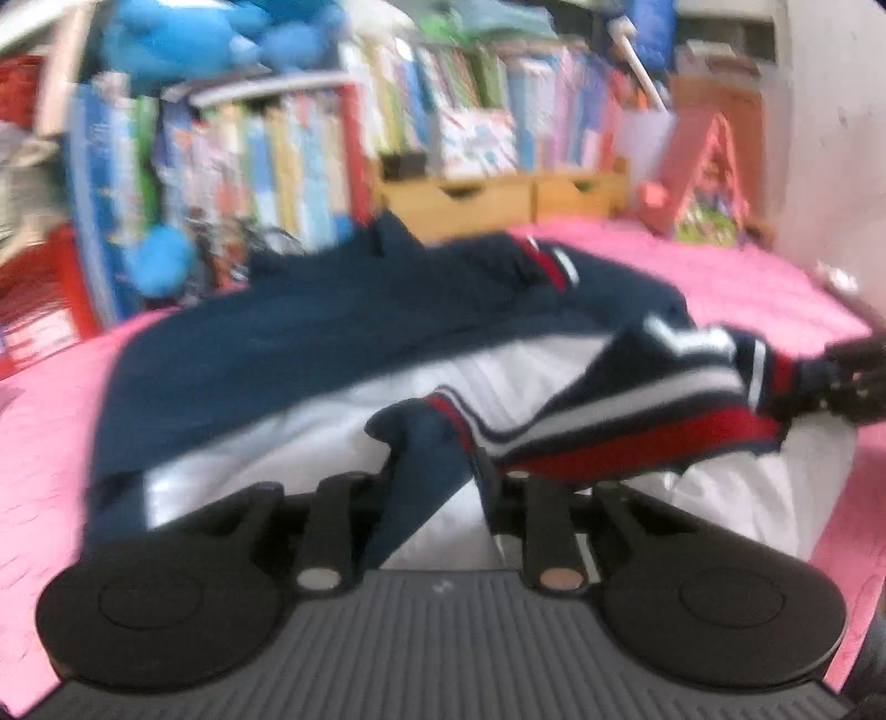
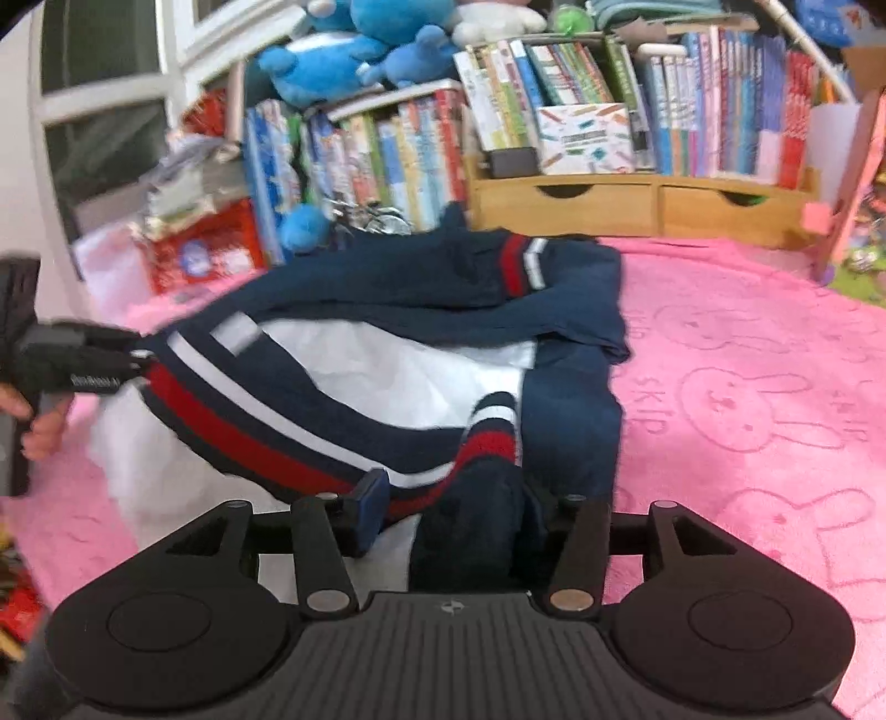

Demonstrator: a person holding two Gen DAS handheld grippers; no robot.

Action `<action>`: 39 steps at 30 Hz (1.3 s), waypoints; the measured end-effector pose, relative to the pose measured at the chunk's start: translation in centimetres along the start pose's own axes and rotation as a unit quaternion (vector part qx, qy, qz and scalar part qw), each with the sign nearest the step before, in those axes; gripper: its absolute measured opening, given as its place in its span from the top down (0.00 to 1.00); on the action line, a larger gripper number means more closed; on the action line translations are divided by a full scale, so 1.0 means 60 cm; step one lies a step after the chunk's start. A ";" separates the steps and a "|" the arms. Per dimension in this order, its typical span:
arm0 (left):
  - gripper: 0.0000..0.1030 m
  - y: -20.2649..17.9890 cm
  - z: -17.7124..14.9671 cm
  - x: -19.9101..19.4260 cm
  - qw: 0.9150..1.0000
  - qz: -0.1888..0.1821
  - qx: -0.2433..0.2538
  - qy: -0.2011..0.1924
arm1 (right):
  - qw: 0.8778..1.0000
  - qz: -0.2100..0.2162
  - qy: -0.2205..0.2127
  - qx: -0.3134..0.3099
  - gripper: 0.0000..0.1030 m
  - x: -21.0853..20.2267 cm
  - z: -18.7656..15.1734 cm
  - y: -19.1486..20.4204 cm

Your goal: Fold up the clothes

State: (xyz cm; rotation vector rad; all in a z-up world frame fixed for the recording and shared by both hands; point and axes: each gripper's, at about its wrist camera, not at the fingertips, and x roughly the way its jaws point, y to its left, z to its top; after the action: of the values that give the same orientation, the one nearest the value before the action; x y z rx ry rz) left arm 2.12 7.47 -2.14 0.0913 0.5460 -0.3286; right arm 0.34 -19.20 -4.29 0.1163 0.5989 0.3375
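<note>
Both the left hand-held gripper (image 1: 437, 471) and right hand-held gripper (image 2: 454, 498) pinch the striped ribbed hem of a navy-white sweater (image 2: 387, 382) on fluffy pink blanket (image 2: 747, 387).

Likely a child's bedroom, crammed bookshelf (image 2: 609, 111), blue plush toys (image 2: 354, 50), pink bunny blanket (image 2: 747, 399)

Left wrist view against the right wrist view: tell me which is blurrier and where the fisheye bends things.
Left wrist view: smeared throughout, the books and the sweater soft-edged. Right wrist view: sharper, with legible rabbit prints on the pink blanket, though the other gripper at the left edge is blurred. Both views: fisheye bowing towards the edges, dark corners, even lighting, no harsh glare.
</note>
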 end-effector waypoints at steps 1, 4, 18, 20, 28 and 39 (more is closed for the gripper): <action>0.81 0.007 -0.001 -0.017 1.000 0.007 -0.014 -0.012 | 1.000 0.004 -0.003 -0.003 0.72 -0.004 0.004 0.001; 0.81 0.042 -0.009 -0.071 0.994 0.036 -0.085 -0.058 | 0.999 -0.002 -0.025 -0.032 0.84 -0.019 0.020 0.012; 0.49 0.092 -0.024 0.011 0.979 0.172 -0.109 -0.002 | 0.992 -0.074 -0.037 -0.097 0.55 0.121 0.145 0.019; 0.45 0.099 -0.027 0.021 0.978 0.170 -0.120 0.016 | 0.991 -0.071 -0.030 -0.107 0.50 0.123 0.135 0.011; 0.31 0.116 -0.045 0.015 0.974 0.157 -0.159 0.031 | 0.975 0.066 -0.020 -0.213 0.03 0.059 0.111 -0.009; 0.25 0.112 -0.042 0.018 0.973 0.169 -0.153 0.037 | 0.967 0.099 0.057 -0.229 0.00 0.073 0.047 -0.070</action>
State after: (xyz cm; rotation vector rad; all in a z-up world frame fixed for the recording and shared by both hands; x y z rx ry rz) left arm 3.95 13.92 -4.86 -0.1012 0.6373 0.0937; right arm 6.52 -21.66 -5.16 -0.2913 0.6112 0.6718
